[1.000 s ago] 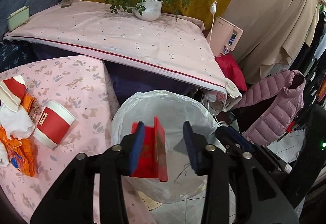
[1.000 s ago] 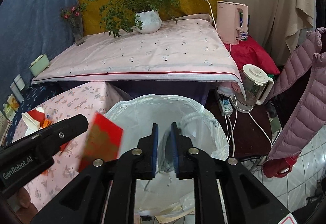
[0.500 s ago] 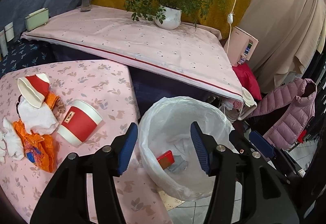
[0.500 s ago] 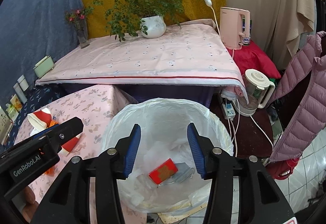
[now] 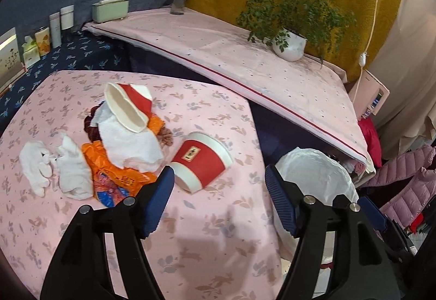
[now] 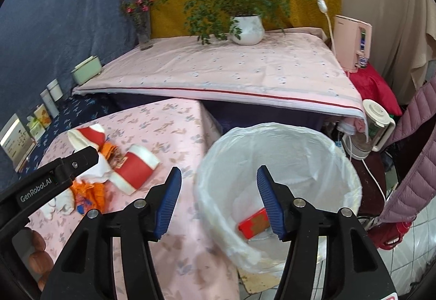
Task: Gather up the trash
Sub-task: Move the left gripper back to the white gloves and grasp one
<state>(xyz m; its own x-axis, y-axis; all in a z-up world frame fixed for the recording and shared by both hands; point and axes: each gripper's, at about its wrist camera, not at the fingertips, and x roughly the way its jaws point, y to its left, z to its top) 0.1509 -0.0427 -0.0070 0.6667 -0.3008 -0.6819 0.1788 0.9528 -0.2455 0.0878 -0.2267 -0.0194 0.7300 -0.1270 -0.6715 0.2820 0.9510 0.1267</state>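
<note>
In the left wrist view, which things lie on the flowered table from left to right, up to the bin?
White tissues → orange wrapper → red paper cup → white-lined trash bin.

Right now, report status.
Left gripper and right gripper: jaws opening, empty. Red box in bin. Red cup, tissues, orange wrapper on table. Path clear.

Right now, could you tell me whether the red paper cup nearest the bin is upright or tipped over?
Tipped over: the red paper cup with white rims lies on its side on the pink floral tablecloth.
</note>
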